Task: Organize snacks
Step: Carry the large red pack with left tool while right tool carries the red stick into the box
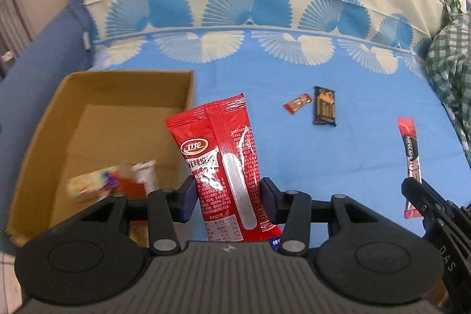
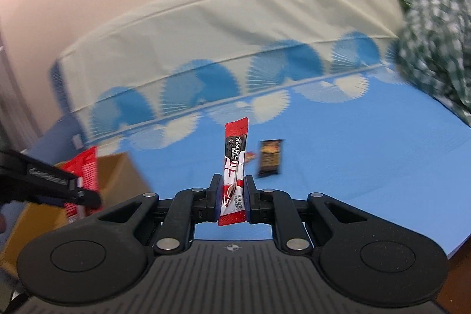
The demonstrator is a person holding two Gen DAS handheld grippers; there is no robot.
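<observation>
The left tongs are clamped on a large red snack packet, their blue-padded fingers pressed against its two sides just above its lower end. The packet stands upright between them, its back seam facing the camera. It bears a white oval logo with the characters 卫龙, a line of larger Chinese characters below that is partly hidden by glare, and a nutrition table at the bottom too small to read fully. The left tongs hang just past the right wall of an open cardboard box, which sits at the bed's left edge on the blue sheet. Inside the box lie a few small wrapped snacks, blurred beyond reading.

Further right, near the middle of the bed, a small red candy lies just beside a dark brown wrapped bar; their print cannot be made out.

The right tongs are closed on a slim red and black sachet marked NESCAFÉ, gripped near its lower end so it stands nearly upright, leaning slightly right. They are held level above the sheet near the bed's front edge, well apart from the green checked cloth at the right edge.
</observation>
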